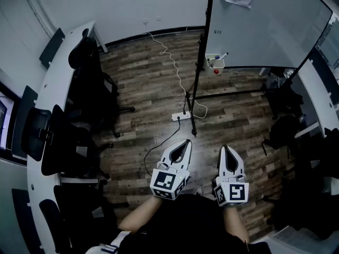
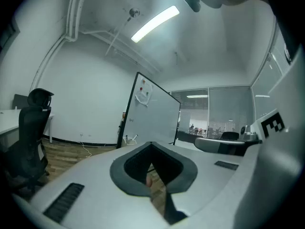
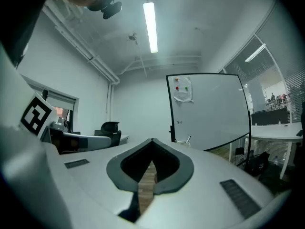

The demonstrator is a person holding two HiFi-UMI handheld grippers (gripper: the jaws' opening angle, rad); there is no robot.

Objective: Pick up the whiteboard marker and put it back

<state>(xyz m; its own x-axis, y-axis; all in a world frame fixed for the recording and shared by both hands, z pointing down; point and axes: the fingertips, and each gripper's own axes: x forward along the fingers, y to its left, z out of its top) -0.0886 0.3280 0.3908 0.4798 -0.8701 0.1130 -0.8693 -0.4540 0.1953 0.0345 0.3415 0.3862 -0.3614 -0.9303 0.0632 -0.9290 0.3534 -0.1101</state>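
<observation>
Two grippers, head view: the left gripper and the right gripper sit side by side near the person, both pointing at the far whiteboard; each has its jaws pressed together with nothing between them.
Marker, head view: one whiteboard marker lies in the small tray at the board's lower left corner, far ahead of the right gripper and well apart from both grippers.
Floor, head view: one white power strip lies between the grippers and the board's stand; one white cable runs from it toward the far wall.
Seating, head view: at least three black chairs stand along the curved white desk on the left; the dark shapes on the right cannot be counted.
Left gripper view: the jaws meet tip to tip and are empty. The one marker sticks up from the tray just left of the jaw tips in the picture, far beyond them, at the foot of the whiteboard. One black chair stands at the left.
Right gripper view: the jaws are closed tip to tip and are empty. The one marker shows to the right of the tips, far off, below the whiteboard. One black chair stands at the left.
</observation>
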